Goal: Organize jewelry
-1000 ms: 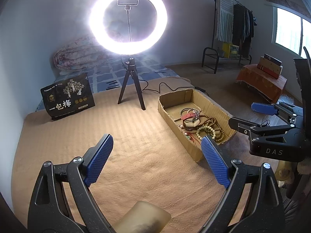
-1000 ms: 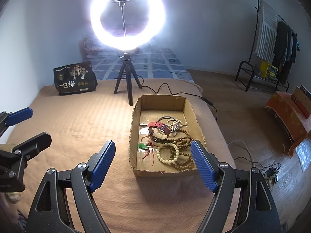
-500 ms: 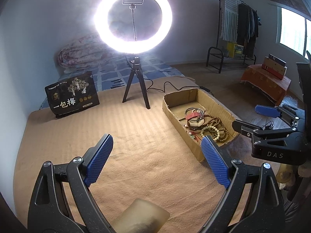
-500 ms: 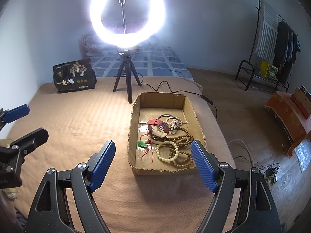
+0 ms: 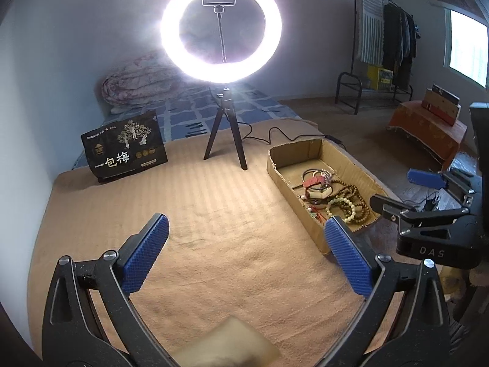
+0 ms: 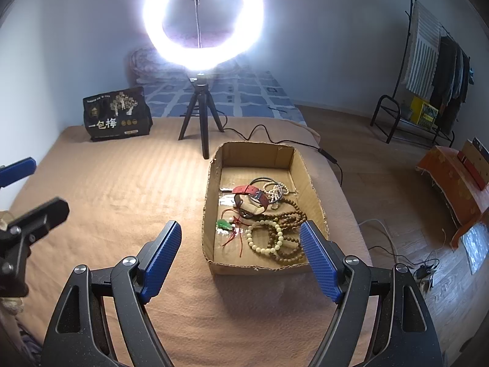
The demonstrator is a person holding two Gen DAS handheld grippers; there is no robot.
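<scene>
An open cardboard box (image 6: 214, 183) lies on the tan blanket and holds a pile of jewelry: a red-strapped watch (image 6: 250, 197), brown bead strings (image 6: 290, 217), a cream bead bracelet (image 6: 266, 238), a green pendant on red cord (image 6: 224, 224) and dark bangles (image 6: 262, 180). The box also shows in the left wrist view (image 5: 281, 168). My right gripper (image 6: 241, 250) is open and empty, above the blanket just in front of the box. My left gripper (image 5: 244, 250) is open and empty, over bare blanket left of the box. The right gripper also shows in the left wrist view (image 5: 406, 192).
A lit ring light on a black tripod (image 6: 200, 122) stands behind the box, its cable (image 6: 275, 136) trailing right. A black printed bag (image 6: 117, 116) stands at the back left. The bed edge drops to wooden floor (image 6: 397, 214) on the right.
Both grippers have pulled back and swung slightly, so the box and ring light sit a little further away and shifted in view. Both stay open and empty. The jewelry has not moved.
</scene>
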